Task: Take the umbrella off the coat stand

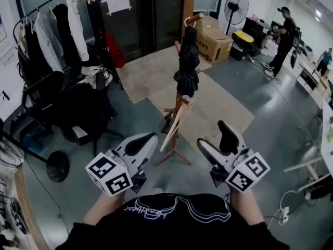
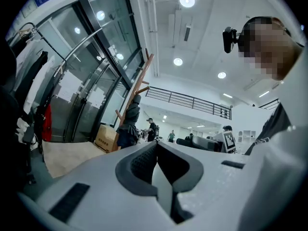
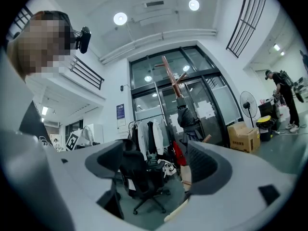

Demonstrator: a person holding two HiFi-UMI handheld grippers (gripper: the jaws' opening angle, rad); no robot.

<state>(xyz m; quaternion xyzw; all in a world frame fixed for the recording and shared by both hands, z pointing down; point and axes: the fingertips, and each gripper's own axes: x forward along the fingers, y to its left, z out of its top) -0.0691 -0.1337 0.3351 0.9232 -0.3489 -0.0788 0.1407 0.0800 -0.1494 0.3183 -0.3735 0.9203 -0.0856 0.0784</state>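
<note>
Umbrella (image 1: 187, 66) looks light and floppy, I'd grab the stiff handle (image 1: 190, 21) up top. Right gripper (image 1: 215, 138) wide open and empty, left gripper (image 1: 150, 139) closed on nothing

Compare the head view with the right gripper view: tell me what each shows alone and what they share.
Only the head view shows the tan floor mat and a round black base on the floor. Only the right gripper view shows the ceiling lights, the balcony railing and a blue poster. Both show the dark umbrella hanging on the coat stand, the hanging clothes, the fan and the cardboard box.
</note>
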